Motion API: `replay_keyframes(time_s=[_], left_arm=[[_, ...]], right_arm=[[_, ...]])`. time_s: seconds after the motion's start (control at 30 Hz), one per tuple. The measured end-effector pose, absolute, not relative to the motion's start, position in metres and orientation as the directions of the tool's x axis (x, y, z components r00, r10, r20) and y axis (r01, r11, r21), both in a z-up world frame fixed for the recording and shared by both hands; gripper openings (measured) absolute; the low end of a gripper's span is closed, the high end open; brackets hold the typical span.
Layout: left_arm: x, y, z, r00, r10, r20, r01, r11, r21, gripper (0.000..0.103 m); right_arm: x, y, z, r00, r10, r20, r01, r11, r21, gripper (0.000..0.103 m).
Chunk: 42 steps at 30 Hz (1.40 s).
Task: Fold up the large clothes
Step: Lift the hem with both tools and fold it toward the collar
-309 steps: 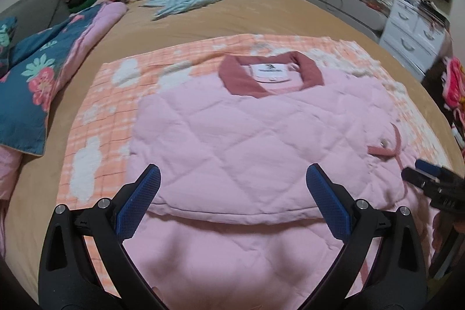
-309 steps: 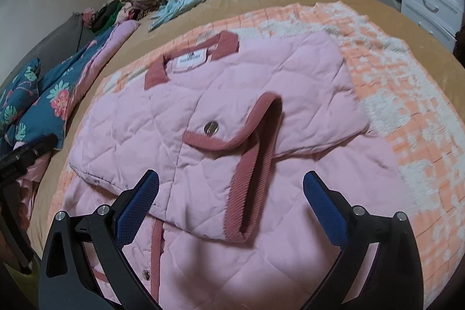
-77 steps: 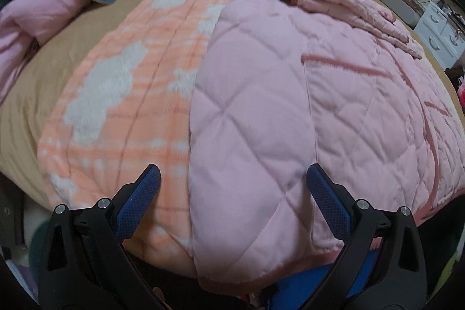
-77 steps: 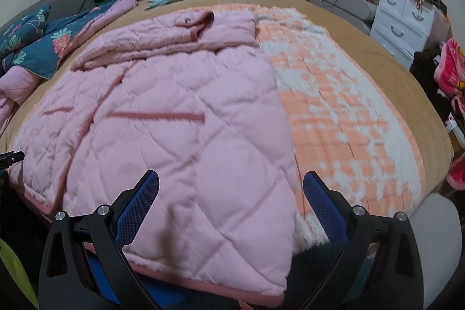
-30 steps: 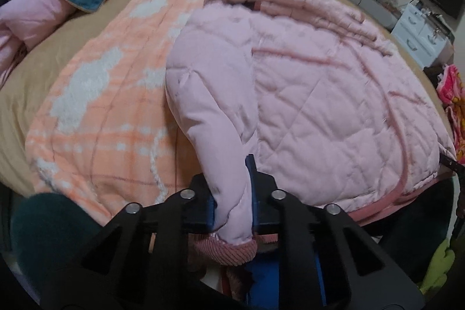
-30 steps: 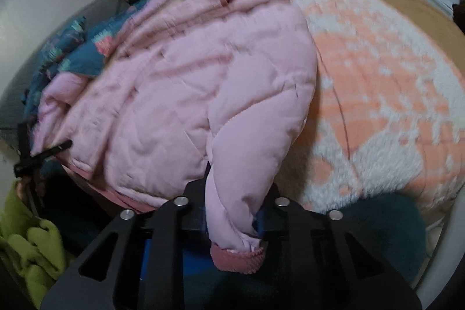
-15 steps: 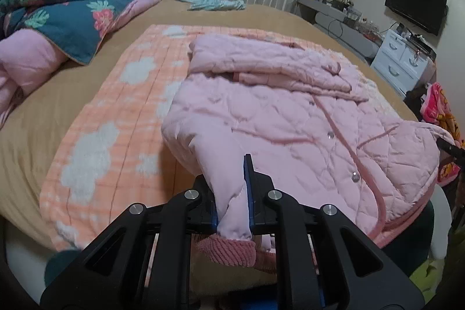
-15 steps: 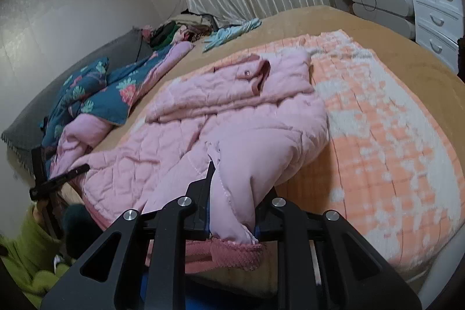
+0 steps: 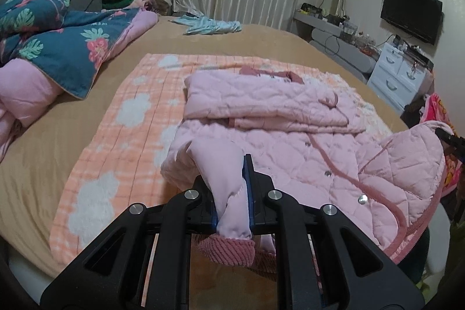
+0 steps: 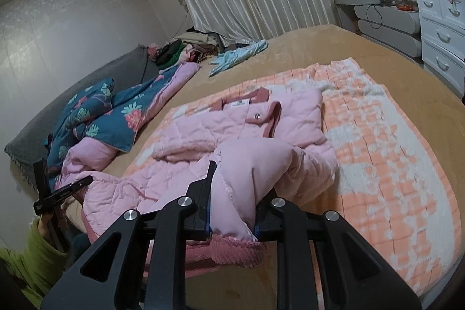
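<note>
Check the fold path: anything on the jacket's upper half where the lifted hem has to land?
Nothing visible. The left gripper and the right gripper each pinch a hem corner of the pink jacket. Ahead lie only its own folded sleeves and collar, on the orange blanket.

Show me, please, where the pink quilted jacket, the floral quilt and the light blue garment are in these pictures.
pink quilted jacket [image 9: 290, 153]: left wrist view, on its quilted front.
floral quilt [image 9: 72, 48]: left wrist view, on its dark blue top.
light blue garment [image 10: 238, 55]: right wrist view, on its middle.
</note>
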<state>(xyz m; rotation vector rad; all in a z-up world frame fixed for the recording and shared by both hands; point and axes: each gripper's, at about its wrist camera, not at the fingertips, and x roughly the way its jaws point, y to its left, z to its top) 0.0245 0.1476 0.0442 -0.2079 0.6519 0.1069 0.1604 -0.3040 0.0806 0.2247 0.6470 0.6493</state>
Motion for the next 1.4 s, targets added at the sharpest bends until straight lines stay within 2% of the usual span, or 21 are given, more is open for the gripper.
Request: replay_keyframes(time_s=[0.7,1.1,1.4], left_arm=[[0.088,0.167,0.102,0.849,0.071,-0.523,-0.174,0.973,-0.151,0.007],[0.123,0.181,0.116,0.858,0.101,-0.504,-0.204,0.967,-0.154,0.007],[0.152,0.187,0.124,0.843,0.130,-0.522,-0.238,0.960,-0.145,0.007]], right_arm=[[0.226,-0.304,0.125,0.660,0.605,-0.446,-0.428,0.790,0.439,0.018],[0.273,-0.294,0.136,0.673,0.574,-0.467,-0.381,0.810,0.446,0.018],[0.308,-0.290,0.146,0.646,0.575,-0.501,-0.335,0.804,0.491,0.018]])
